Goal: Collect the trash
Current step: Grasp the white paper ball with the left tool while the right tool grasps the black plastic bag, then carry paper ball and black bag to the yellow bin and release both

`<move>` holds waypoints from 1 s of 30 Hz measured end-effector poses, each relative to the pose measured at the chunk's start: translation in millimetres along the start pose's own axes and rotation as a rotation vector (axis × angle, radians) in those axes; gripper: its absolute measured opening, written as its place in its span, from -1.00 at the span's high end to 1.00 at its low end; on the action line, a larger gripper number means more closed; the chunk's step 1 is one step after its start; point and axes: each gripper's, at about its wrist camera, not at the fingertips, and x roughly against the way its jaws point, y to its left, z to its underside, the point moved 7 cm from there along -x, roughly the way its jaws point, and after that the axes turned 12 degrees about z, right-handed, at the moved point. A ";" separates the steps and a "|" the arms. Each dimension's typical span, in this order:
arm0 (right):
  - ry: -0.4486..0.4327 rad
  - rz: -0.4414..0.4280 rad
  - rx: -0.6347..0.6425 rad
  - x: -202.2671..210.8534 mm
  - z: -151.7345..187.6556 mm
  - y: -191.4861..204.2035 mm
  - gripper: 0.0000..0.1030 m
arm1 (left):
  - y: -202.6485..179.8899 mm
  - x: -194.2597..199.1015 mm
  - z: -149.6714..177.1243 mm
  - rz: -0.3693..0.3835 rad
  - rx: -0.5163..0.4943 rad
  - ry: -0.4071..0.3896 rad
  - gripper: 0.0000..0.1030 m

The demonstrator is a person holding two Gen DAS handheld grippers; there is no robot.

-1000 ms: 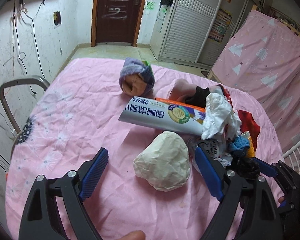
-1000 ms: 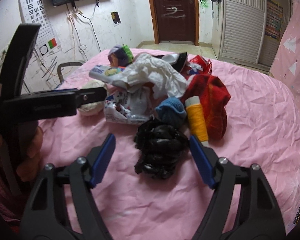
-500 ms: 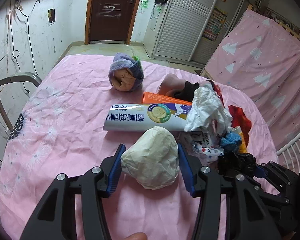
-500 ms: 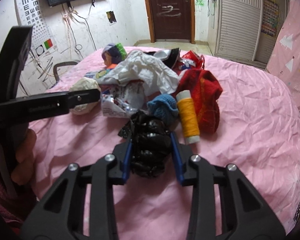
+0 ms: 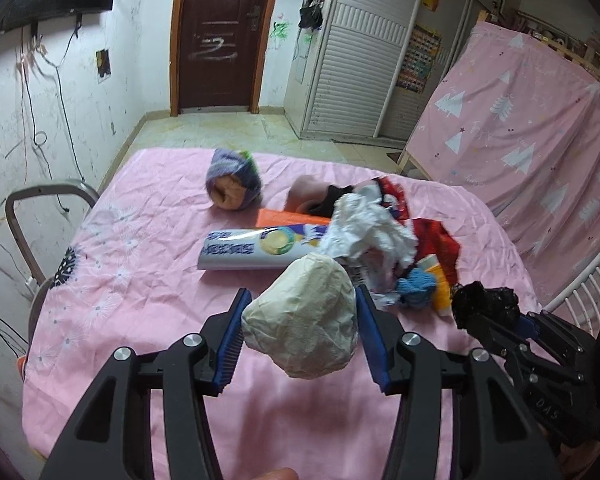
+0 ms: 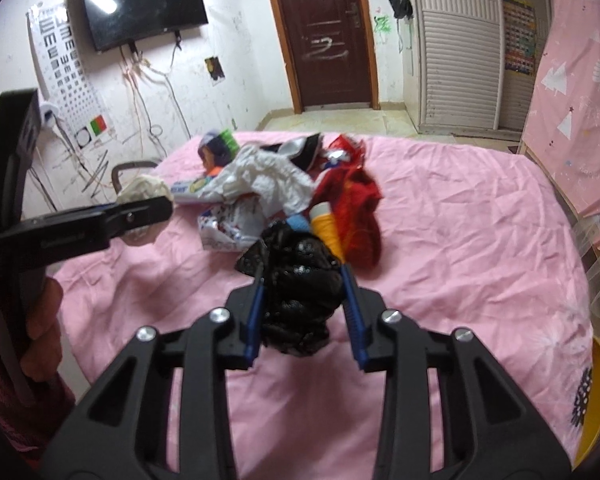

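My left gripper (image 5: 300, 294) is shut on a cream crumpled paper ball (image 5: 304, 328) and holds it above the pink tablecloth (image 5: 132, 280). My right gripper (image 6: 303, 276) is shut on a crumpled black plastic bag (image 6: 296, 300), also off the cloth. In the left wrist view the black bag (image 5: 484, 306) shows at the right edge in the other gripper's jaws. The right wrist view has the paper ball (image 6: 144, 190) at far left. Behind them lies a pile: white crumpled plastic (image 5: 368, 232), a printed wrapper (image 6: 228, 228), a long white-blue box (image 5: 256, 250).
The pile also holds a red cloth (image 6: 356, 208), a yellow thread spool (image 6: 326, 228), a blue knit piece (image 5: 416, 284) and a purple knit roll (image 5: 234, 180). A metal chair back (image 5: 40, 200) stands at the table's left edge. A pink-draped frame (image 5: 520, 140) stands to the right.
Both grippers went from open around their items to shut on them. The paper ball and the black bag have since risen off the cloth.
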 end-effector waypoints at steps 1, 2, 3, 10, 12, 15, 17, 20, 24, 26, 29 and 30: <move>-0.010 0.003 -0.010 3.7 -1.0 -5.3 0.36 | -3.6 1.2 -1.1 0.001 -0.007 -0.002 0.17; -0.018 0.006 -0.018 6.5 -1.3 -9.6 0.36 | -10.0 2.7 -1.8 0.002 -0.017 -0.006 0.17; -0.030 0.009 -0.031 10.8 -3.1 -16.4 0.36 | -16.5 3.7 -2.4 0.003 -0.028 -0.009 0.17; -0.087 0.039 -0.101 33.6 -5.7 -58.8 0.36 | -55.2 -4.4 -1.6 0.008 -0.083 0.007 0.17; -0.100 0.051 -0.126 39.1 -4.5 -73.4 0.36 | -66.8 -7.8 -0.9 0.012 -0.101 0.014 0.17; -0.118 0.065 -0.163 46.8 -1.5 -94.4 0.36 | -87.3 -14.0 0.3 0.017 -0.139 0.028 0.17; -0.132 0.074 -0.188 52.7 0.8 -108.3 0.36 | -105.9 -19.3 0.9 0.023 -0.173 0.039 0.17; -0.148 0.094 -0.223 61.2 4.5 -129.9 0.35 | -130.5 -25.5 2.5 0.037 -0.218 0.051 0.16; -0.163 0.132 -0.263 73.6 12.1 -160.6 0.35 | -165.7 -34.6 7.1 0.068 -0.277 0.069 0.16; -0.169 0.155 -0.280 80.2 15.7 -175.1 0.35 | -185.5 -40.6 10.9 0.084 -0.313 0.080 0.16; -0.174 0.203 -0.293 90.8 22.0 -197.7 0.35 | -212.4 -48.5 18.1 0.112 -0.355 0.101 0.16; -0.174 0.223 -0.298 94.6 24.6 -205.9 0.35 | -219.2 -50.6 20.1 0.119 -0.366 0.106 0.16</move>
